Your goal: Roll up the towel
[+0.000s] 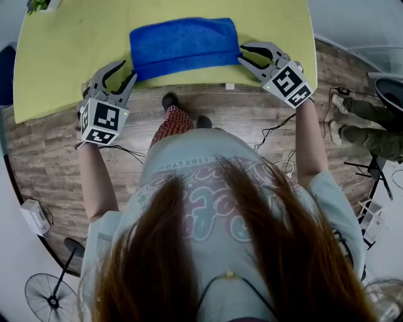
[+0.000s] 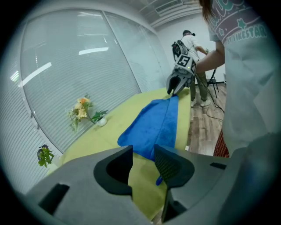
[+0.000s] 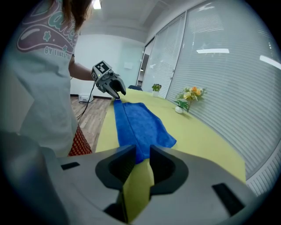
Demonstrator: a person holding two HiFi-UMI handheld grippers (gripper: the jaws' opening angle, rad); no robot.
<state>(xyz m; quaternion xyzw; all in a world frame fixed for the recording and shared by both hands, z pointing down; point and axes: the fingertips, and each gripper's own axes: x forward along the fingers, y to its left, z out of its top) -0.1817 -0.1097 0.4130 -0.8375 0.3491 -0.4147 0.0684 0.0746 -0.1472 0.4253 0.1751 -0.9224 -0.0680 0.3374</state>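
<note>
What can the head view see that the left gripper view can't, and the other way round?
Only the head view shows the person's long hair from above and a fan standing on the floor. Only the left gripper view shows the big window blinds and the ceiling. Both show the blue towel on the yellow table, the wooden floor, and the right tool, open at the towel's right end.
</note>
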